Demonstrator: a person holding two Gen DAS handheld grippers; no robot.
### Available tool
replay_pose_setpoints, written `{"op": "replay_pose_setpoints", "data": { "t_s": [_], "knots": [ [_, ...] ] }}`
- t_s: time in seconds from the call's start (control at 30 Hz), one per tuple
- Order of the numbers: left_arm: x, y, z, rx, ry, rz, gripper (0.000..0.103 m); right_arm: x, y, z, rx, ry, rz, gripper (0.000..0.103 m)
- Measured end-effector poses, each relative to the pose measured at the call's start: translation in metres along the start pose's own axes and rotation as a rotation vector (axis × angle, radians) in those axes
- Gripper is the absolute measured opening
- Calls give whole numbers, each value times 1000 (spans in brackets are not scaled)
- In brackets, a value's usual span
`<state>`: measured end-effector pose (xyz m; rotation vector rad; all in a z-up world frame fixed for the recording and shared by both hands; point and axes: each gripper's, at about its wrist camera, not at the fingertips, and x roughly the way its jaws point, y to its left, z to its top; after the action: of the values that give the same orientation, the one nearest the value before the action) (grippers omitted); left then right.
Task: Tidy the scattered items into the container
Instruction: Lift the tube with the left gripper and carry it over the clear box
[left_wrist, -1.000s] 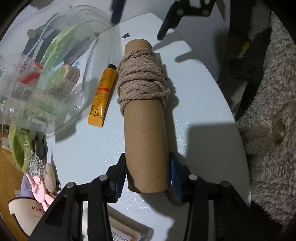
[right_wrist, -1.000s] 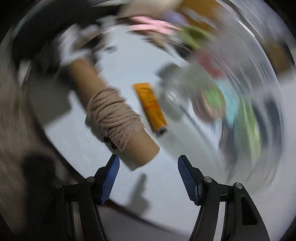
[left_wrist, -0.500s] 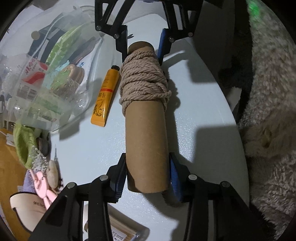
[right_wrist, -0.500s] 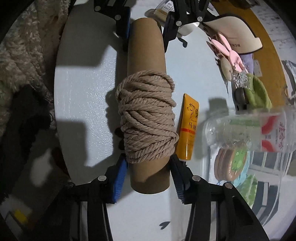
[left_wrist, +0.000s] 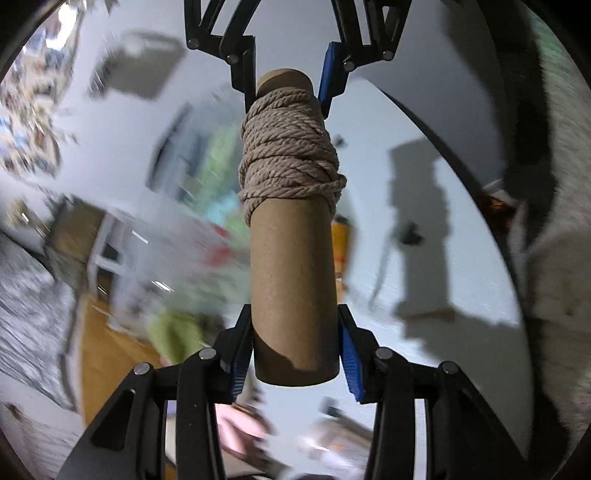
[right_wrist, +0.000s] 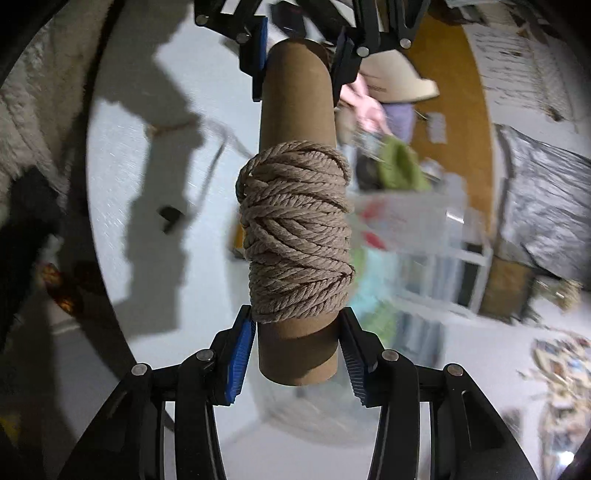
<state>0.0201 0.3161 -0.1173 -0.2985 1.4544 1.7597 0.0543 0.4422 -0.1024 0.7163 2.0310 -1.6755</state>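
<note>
Brown cardboard tube (left_wrist: 293, 280) wrapped in beige rope, clamped both ends: left gripper (left_wrist: 295, 354) bare end, right gripper (right_wrist: 297, 349) rope end, above white table (left_wrist: 461, 229).

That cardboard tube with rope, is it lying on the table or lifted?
Lifted: the cardboard tube hangs between both grippers, its shadow apart on the table.

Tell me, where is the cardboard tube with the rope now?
The cardboard tube is lifted above the white table, centred in both wrist views, clamped at its bare end by the left hand-held gripper and at its rope end by the right hand-held gripper.
</note>
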Motion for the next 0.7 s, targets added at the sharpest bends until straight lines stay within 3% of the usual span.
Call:
{"op": "replay_pose_setpoints", "data": {
  "t_s": [0.23, 0.43, 0.57, 0.7],
  "knots": [
    [-35, 60, 36, 76, -155, 183, 42, -35, -57, -26, 29, 145, -192, 46],
    [-34, 112, 65, 92, -206, 293, 42, -35, -106, -57, 12, 214, -316, 46],
    [-18, 145, 83, 70, -200, 295, 42, -13, -139, -80, -25, 214, -342, 46],
    [5, 164, 94, 17, -151, 206, 42, 15, -159, -93, -22, 189, -258, 46]
  ]
}}
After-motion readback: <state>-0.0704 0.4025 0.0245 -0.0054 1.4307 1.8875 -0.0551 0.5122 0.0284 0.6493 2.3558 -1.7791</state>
